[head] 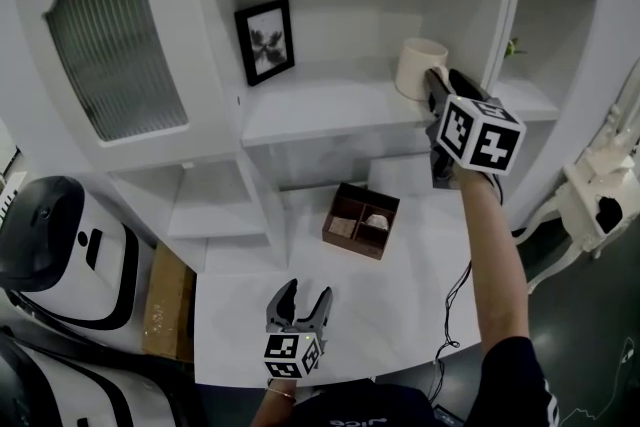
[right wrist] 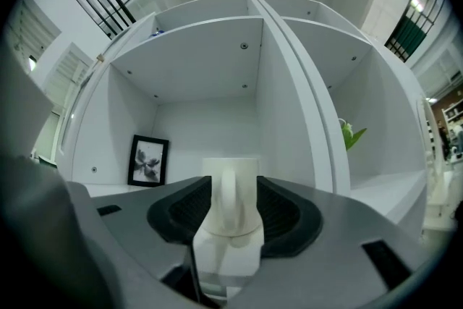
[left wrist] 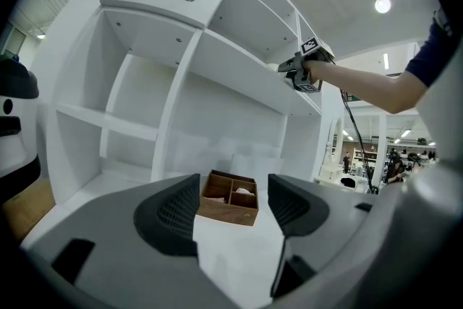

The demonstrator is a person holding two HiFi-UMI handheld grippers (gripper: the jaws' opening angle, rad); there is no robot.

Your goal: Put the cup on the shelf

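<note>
The cream mug (head: 419,65) stands upright on the white cabinet's middle shelf (head: 320,112), near the right end of that bay, its handle turned out toward the person. The right gripper (head: 436,81) is held out level at the shelf's front edge, and the handle sits between its two jaws; they stand apart, with a sliver of space showing on either side of the handle, so the pads are not pressing on it. Further left on the same shelf, well apart from the mug, a black-framed picture (head: 265,41) leans against the back wall. In the next bay to the right a bit of green plant (head: 514,46) peeks out. Below the shelf, on the white tabletop (head: 410,310), lies a small wooden box (head: 360,220) with compartments, something pale lying in one of them. The left gripper (head: 299,299) hovers low over the tabletop near the person's body, jaws wide apart and nothing between them, pointing toward that box.
</note>
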